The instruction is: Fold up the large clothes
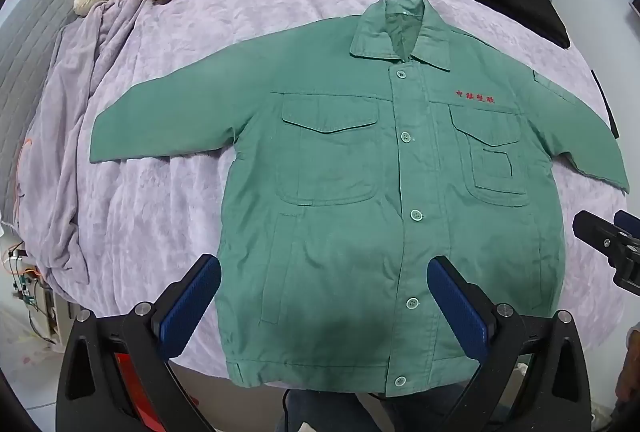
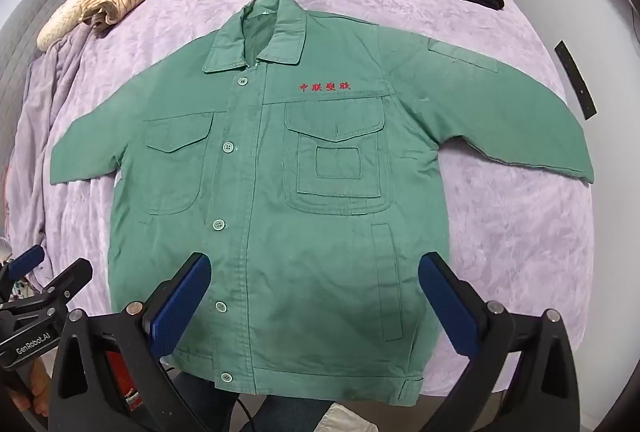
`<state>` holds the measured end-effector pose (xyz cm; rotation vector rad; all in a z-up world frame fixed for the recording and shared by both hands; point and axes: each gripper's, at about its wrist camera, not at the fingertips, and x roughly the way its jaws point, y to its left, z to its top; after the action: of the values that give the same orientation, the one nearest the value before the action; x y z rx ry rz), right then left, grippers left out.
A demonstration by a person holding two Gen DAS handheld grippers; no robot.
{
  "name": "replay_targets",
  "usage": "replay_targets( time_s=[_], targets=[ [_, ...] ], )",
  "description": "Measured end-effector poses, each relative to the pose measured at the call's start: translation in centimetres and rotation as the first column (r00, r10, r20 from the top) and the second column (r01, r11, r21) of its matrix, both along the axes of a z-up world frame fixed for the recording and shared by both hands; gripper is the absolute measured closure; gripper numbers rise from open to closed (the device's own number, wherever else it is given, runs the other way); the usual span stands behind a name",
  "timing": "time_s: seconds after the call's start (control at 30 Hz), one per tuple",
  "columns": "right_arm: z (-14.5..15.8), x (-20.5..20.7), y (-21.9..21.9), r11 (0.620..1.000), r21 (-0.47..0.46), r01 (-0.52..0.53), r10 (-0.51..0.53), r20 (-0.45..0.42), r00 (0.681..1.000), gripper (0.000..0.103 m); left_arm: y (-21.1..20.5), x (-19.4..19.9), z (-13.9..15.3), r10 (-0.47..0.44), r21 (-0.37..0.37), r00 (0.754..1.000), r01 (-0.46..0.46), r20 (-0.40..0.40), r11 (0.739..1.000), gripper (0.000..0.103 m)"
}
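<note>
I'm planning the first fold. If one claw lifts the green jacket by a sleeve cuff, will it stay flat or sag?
The green jacket would probably sag: it lies limp, following the purple blanket. It looks thick, perhaps lined, so likely heavyish, bending in broad folds. The plush blanket may drag at it when pulled.

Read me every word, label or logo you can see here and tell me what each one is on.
"GenRobot.AI": white print on the black body of the left gripper, seen in the right wrist view.
Four red embroidered Chinese characters above the chest pocket of the green jacket: the first looks like "中", the rest are too blurred to read surely.
Small tag inside the jacket's collar: too small to read.
Nothing else readable.
</note>
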<state>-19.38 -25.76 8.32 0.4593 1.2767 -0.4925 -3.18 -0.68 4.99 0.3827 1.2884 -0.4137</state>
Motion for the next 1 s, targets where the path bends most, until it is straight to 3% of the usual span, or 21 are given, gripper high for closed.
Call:
replay_targets(
  time_s=[1.0],
  targets=[
    [-0.3, 0.1, 0.3, 1.0, 0.009, -0.005, 0.005, -0.005, 1.0, 0.0, -0.2, 0.0, 0.0, 0.003, 0.002, 1.0, -0.003, -0.001, 1.0, 0.0]
  ],
)
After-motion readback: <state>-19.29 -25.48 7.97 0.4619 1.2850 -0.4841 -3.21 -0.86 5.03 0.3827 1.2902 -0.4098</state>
